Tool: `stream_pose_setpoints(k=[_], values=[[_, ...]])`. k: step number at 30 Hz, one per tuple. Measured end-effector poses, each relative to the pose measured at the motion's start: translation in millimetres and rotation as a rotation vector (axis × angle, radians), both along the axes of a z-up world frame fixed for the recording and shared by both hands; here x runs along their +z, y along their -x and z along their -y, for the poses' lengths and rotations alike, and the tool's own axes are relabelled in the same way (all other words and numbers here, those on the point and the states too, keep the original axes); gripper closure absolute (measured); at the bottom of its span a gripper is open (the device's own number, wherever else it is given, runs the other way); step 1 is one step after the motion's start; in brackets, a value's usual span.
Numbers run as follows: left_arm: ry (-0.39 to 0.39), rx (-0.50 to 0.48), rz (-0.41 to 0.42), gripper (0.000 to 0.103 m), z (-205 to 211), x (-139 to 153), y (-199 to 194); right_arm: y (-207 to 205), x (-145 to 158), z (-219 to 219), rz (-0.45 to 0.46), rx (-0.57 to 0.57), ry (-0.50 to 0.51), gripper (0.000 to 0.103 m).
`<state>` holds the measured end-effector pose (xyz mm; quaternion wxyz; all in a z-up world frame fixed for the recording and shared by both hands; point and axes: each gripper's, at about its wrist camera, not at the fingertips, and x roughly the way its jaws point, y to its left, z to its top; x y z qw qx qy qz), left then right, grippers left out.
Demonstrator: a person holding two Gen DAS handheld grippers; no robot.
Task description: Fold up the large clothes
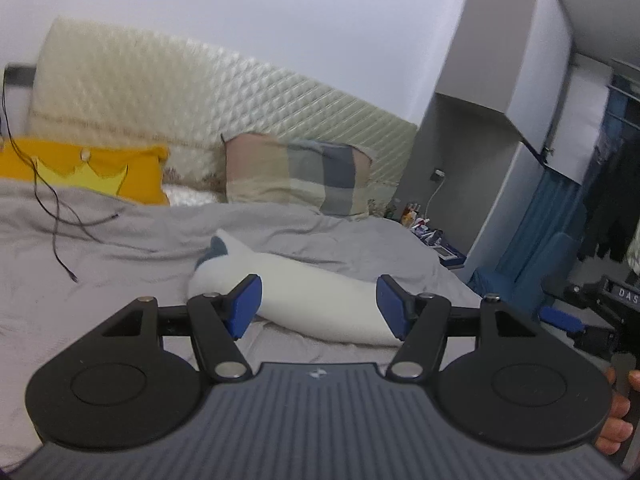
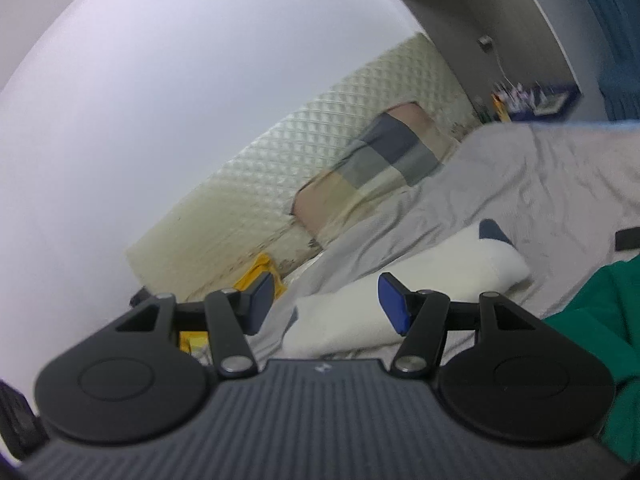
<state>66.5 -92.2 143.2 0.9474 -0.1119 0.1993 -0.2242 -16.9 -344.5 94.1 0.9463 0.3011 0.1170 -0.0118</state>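
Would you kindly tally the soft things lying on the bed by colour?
Yellow pillow: 1
Checked pillow: 1
White long plush pillow: 1
Green garment: 1
Grey duvet: 1
Total: 5

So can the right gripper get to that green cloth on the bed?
Probably yes. The right gripper is open and empty, the green cloth lies just to its right on the grey bedcover, and nothing sits between them.

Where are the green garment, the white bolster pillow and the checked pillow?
green garment [image 2: 600, 320], right wrist view, on its bunched folds.
white bolster pillow [image 1: 316, 300], left wrist view, on its middle.
checked pillow [image 1: 296, 174], left wrist view, on its front face.
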Motion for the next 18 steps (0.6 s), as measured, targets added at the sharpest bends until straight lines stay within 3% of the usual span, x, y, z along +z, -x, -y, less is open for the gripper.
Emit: stream_pose_setpoints(k=[9,18], values=[[-0.155,-0.009,0.059,0.032,5.8,1.3,131.7,80.6,7.5,-63.0,0.008,0.062,0.165,0.042],[-0.176,-0.011,0.074,0.017,0.5,-29.4,182.3,122.8,-12.3,-84.6,0.032,0.061,0.197,0.042]])
